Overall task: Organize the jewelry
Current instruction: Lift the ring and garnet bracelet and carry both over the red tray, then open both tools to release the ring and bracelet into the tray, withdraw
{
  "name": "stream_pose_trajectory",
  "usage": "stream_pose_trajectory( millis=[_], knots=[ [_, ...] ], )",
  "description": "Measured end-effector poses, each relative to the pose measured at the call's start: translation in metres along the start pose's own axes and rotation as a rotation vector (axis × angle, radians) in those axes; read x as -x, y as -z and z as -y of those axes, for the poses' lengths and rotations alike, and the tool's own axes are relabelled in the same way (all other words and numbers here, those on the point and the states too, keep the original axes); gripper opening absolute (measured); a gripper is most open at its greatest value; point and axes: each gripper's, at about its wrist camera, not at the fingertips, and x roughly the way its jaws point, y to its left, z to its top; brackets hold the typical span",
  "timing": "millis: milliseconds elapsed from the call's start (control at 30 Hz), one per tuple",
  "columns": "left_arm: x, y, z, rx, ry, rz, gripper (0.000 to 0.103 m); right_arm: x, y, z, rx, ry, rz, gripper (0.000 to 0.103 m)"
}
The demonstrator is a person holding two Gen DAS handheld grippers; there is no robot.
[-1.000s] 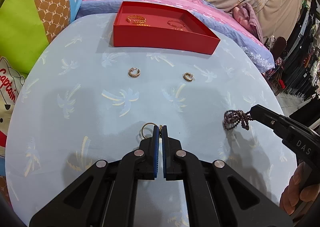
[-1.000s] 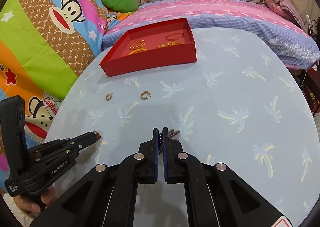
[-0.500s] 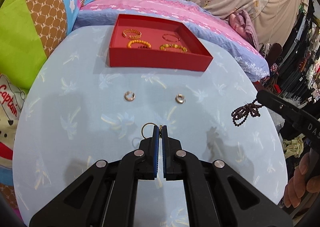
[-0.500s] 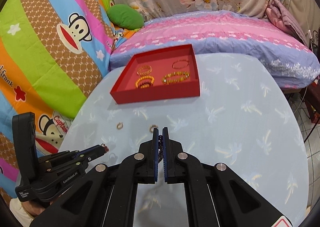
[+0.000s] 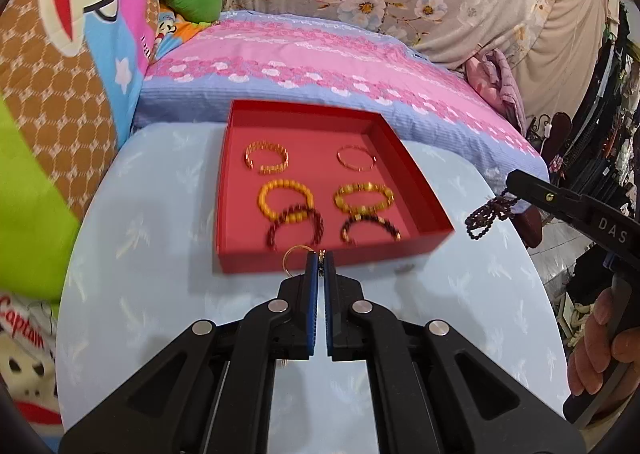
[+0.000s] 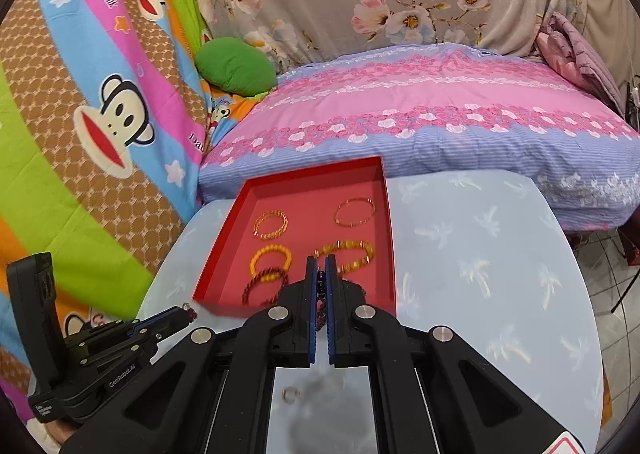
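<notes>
Shallow red cardboard tray (image 5: 430,210), frame centre, already holds six bracelets. Left gripper (image 5: 320,254) clamped shut on thin gold hoop earring (image 5: 294,256); right gripper (image 6: 320,272) pinched shut on dark beaded bracelet (image 5: 486,216). Neither deposited yet. Vs 1 s earlier: both items lifted off light-blue palm-print tablecloth (image 5: 160,274), now at tray.

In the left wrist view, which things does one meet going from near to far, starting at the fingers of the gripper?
left gripper shut on a thin gold ring → near wall of the red tray → two dark bead bracelets → two yellow bead bracelets → two gold bangles → pink bedding
</notes>
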Motion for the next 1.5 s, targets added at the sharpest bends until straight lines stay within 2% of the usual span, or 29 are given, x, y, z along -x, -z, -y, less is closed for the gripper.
stream_pose_trajectory(
  millis=[333, 600, 800, 933, 1000, 1033, 1067, 1500],
  knots=[
    [-0.070, -0.057, -0.016, 0.009, -0.015, -0.035, 0.003, -0.074, -0.043, 0.009, 0.009, 0.024, -0.060, 0.004],
    [-0.109, -0.071, -0.026, 0.014, -0.012, -0.095, 0.003, -0.127, -0.056, 0.010, 0.053, 0.073, -0.196, 0.004],
    [-0.127, -0.077, -0.031, 0.036, -0.010, -0.119, 0.003, -0.160, -0.060, -0.004, 0.057, 0.011, -0.247, 0.005],
    [-0.131, -0.081, -0.037, 0.070, -0.021, -0.108, 0.005, -0.163, -0.063, -0.009, 0.019, -0.027, -0.218, 0.011],
    [-0.129, -0.082, -0.040, 0.083, -0.034, -0.095, 0.017, -0.158, -0.066, -0.010, 0.005, -0.036, -0.196, 0.015],
    [-0.127, -0.082, -0.041, 0.089, -0.043, -0.088, 0.028, -0.157, -0.067, -0.010, 0.001, -0.038, -0.187, 0.017],
    [-0.126, -0.083, -0.041, 0.092, -0.048, -0.078, 0.034, -0.154, -0.067, -0.010, -0.002, -0.040, -0.179, 0.017],
    [-0.100, -0.082, -0.039, 0.084, -0.057, -0.025, 0.035, -0.122, -0.052, -0.014, 0.027, -0.015, -0.138, 0.018]
  ],
)
